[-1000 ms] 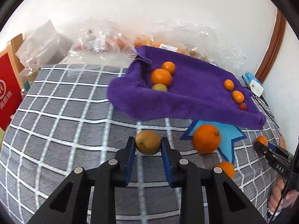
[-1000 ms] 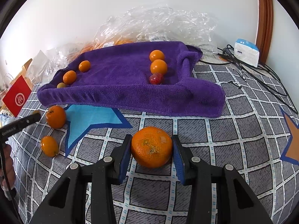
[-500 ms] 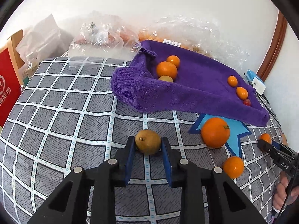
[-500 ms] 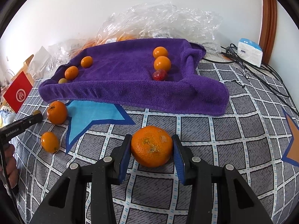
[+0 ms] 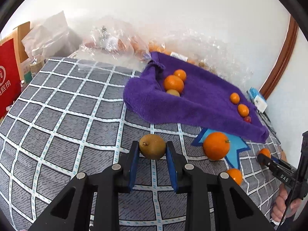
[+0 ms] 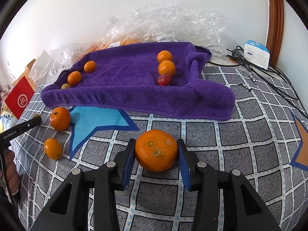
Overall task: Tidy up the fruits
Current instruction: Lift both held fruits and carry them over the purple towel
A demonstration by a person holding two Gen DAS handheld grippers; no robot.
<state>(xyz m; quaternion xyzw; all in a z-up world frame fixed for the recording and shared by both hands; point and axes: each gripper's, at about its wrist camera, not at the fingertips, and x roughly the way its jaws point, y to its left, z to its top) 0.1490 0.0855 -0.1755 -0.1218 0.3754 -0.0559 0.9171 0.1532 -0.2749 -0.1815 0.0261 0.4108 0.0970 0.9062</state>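
Holding a kiwi [image 5: 152,149], left hand-held gripper [image 5: 152,154] is clamped; right hand-held gripper [image 6: 156,154] grasps an orange [image 6: 156,150], both above the bed's [image 6: 250,154] near edge, likely bound for the towel [image 6: 130,80].

Left hand-held gripper [image 5: 152,152], right hand-held gripper [image 6: 156,151]: black bodies, blue pads, silver screws.

At the left edge of the left wrist view, the red bag [image 5: 6,77] is cut off, its white lettering only partly showing. Upper centre, fruit inside the crinkled plastic bags [image 5: 119,42] blurs into orange smears. Lower right, the small orange [image 5: 235,175] sits half hidden behind the gripper's frame.
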